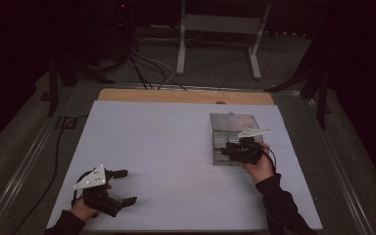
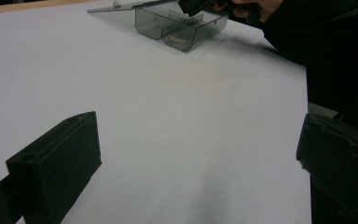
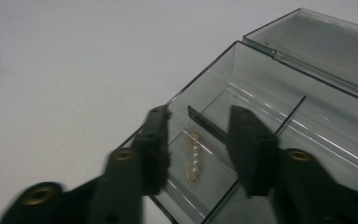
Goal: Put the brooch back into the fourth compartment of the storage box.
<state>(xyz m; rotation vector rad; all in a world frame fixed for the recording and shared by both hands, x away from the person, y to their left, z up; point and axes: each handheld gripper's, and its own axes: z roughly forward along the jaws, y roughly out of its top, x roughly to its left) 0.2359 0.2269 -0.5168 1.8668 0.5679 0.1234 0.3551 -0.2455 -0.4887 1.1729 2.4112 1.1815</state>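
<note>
Clear compartmented box [image 1: 234, 139] near the right edge of the table [image 1: 166, 147], toward the far right corner, lid [image 3: 317, 42] laid open flat beyond the tray. Small gold pin with pearl beads [image 3: 193, 158] lying flat on the floor of a corner compartment of the tray, just beside a divider wall [image 3: 209, 123]. Right gripper [image 3: 198, 149] poised over that compartment, jaws partly spread, one on each side of the pin, pads clear of it and nothing pinched. Left gripper [image 2: 186, 177] resting near the near left corner of the table, well apart from the box, jaws spread wide on bare surface.

Step judged in hand: either setting the pin down into the compartment or reaching in to take it; not to be told from this moment alone. For a clean release: straight lift out of the tray, jaws kept apart, no brushing of divider or rim, since a light box of this kind is likely to slide or tip. For a clean pick: descent with the jaws straddling the pin across its narrow width, tips close to the floor, slow closing on the wire frame rather than the beads. Steadying of the box by the idle left gripper advisable if the tray shifts.
</note>
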